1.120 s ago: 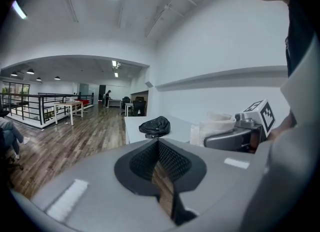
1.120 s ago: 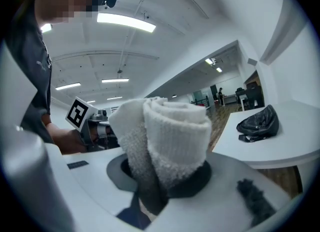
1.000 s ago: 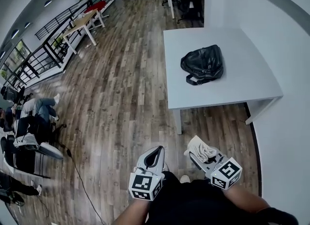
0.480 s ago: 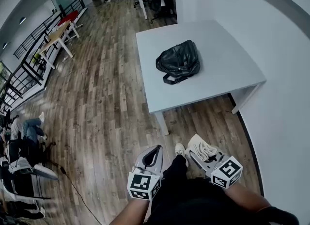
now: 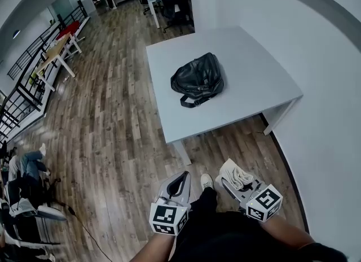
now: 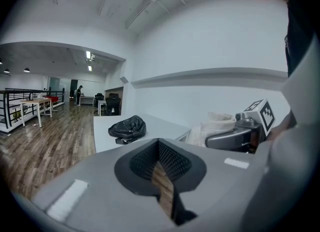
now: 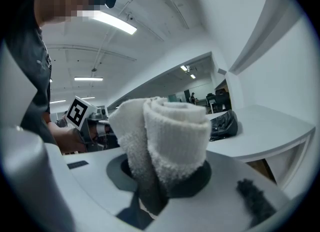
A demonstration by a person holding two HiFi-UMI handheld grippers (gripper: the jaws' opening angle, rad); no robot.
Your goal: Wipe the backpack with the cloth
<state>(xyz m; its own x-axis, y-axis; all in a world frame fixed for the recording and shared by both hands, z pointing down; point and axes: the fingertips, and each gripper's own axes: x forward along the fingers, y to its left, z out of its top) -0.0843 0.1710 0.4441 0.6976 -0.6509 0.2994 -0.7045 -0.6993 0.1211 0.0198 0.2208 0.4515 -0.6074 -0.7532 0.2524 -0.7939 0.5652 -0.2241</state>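
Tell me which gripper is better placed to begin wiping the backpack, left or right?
The right gripper, probably. Its jaws are shut on the cloth, while the left gripper is shut with nothing in it. Both are away from the backpack on the table, so neither looks clearly closer.

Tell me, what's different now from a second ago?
The person has walked nearer: the table and backpack sit closer and further left in the head view, and a shoe steps forward. Nothing was grabbed or dropped. The right gripper still clamps the cloth, the left gripper stays shut and empty, and the backpack lies on the table as before.
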